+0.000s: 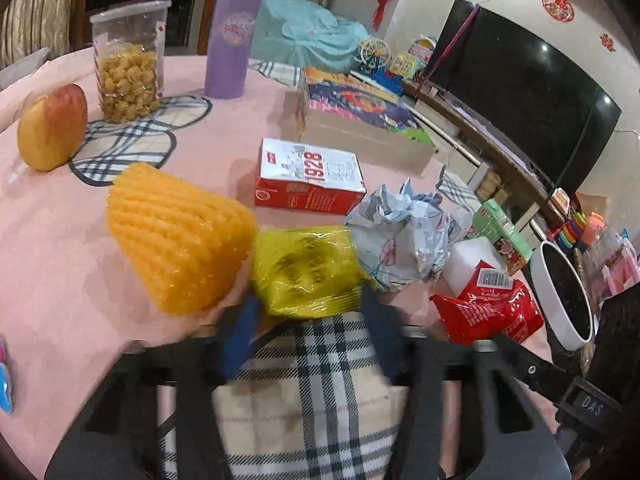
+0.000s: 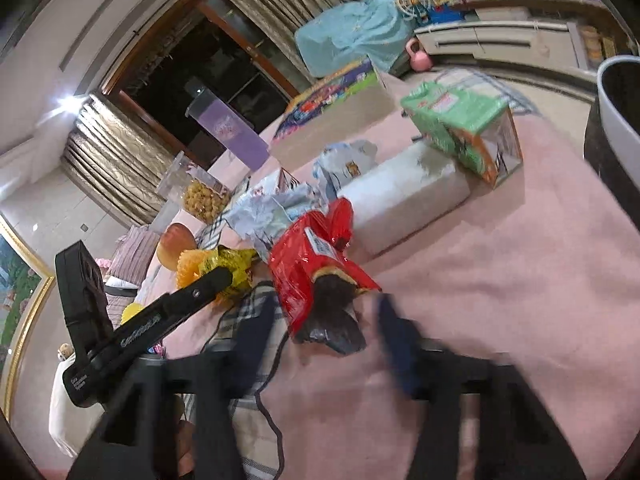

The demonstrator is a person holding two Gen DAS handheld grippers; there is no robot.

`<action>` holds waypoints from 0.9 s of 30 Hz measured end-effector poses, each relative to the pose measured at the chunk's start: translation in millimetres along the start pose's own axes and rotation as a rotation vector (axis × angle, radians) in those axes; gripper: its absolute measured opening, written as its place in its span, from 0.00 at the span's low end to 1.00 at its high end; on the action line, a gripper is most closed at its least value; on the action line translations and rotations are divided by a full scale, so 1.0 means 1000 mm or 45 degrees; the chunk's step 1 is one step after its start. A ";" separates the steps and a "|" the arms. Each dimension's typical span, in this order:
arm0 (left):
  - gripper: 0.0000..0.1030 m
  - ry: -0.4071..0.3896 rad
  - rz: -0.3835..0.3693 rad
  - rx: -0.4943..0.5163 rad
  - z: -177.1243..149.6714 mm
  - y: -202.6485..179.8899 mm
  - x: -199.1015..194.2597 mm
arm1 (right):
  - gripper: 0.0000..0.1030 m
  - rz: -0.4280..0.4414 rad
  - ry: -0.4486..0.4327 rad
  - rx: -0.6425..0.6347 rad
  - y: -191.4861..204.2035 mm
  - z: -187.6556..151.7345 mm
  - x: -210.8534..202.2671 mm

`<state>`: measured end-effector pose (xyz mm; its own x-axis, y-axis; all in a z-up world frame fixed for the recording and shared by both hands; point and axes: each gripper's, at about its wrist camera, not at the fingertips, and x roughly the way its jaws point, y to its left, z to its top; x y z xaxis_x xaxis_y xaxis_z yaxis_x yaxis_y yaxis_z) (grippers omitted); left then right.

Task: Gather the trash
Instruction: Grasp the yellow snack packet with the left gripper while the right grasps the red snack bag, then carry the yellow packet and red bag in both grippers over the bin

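Note:
On the pink tablecloth [image 1: 60,280] lies a yellow wrapper [image 1: 308,268]. My left gripper [image 1: 310,332] has its blue fingers against both of the wrapper's sides, shut on its near edge. An orange foam fruit net [image 1: 180,240] stands just left of it, and crumpled paper [image 1: 400,236] lies just right. In the right wrist view a red snack packet [image 2: 316,264] points its dark torn end between the fingers of my right gripper [image 2: 326,332]. The fingers are blurred, with a thin gap on each side. The left gripper's finger [image 2: 208,284] lies over the yellow wrapper [image 2: 236,268].
A white bin with a black liner [image 1: 560,292] stands past the table's right edge. Also on the table are a red-and-white box [image 1: 312,184], a green carton [image 2: 460,128], a white block [image 2: 400,200], an apple [image 1: 52,128], a snack jar [image 1: 128,68], a purple tumbler [image 1: 232,36] and a plaid mat [image 1: 304,380].

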<state>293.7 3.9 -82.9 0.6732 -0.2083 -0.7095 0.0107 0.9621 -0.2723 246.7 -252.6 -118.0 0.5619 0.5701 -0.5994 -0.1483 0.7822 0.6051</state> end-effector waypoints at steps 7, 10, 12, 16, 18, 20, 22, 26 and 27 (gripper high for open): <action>0.13 -0.014 -0.036 0.030 -0.005 -0.003 -0.006 | 0.15 0.030 -0.026 -0.010 -0.001 -0.004 -0.011; 0.12 -0.013 -0.048 0.034 -0.013 -0.003 -0.015 | 0.14 0.035 -0.032 -0.007 -0.002 -0.007 -0.017; 0.10 -0.013 -0.060 0.032 -0.020 -0.004 -0.020 | 0.13 0.034 -0.038 -0.007 -0.004 -0.009 -0.021; 0.09 -0.009 -0.096 0.064 -0.039 -0.013 -0.036 | 0.13 0.028 -0.047 -0.009 -0.005 -0.014 -0.029; 0.09 -0.004 -0.111 0.098 -0.047 -0.021 -0.042 | 0.13 0.018 -0.052 -0.017 -0.006 -0.017 -0.034; 0.08 0.002 -0.139 0.119 -0.054 -0.030 -0.047 | 0.13 0.004 -0.055 -0.026 -0.007 -0.019 -0.039; 0.08 0.002 -0.163 0.134 -0.058 -0.037 -0.052 | 0.13 -0.013 -0.066 -0.040 -0.007 -0.020 -0.045; 0.08 0.005 -0.207 0.159 -0.063 -0.051 -0.057 | 0.13 -0.051 -0.091 -0.068 -0.008 -0.024 -0.061; 0.08 0.009 -0.217 0.169 -0.065 -0.056 -0.058 | 0.13 -0.054 -0.096 -0.068 -0.009 -0.024 -0.064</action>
<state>206.0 -49.5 -68.1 0.6483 -0.3710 -0.6649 0.2216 0.9274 -0.3014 192.1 -289.9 -97.6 0.6278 0.5171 -0.5818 -0.1650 0.8189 0.5498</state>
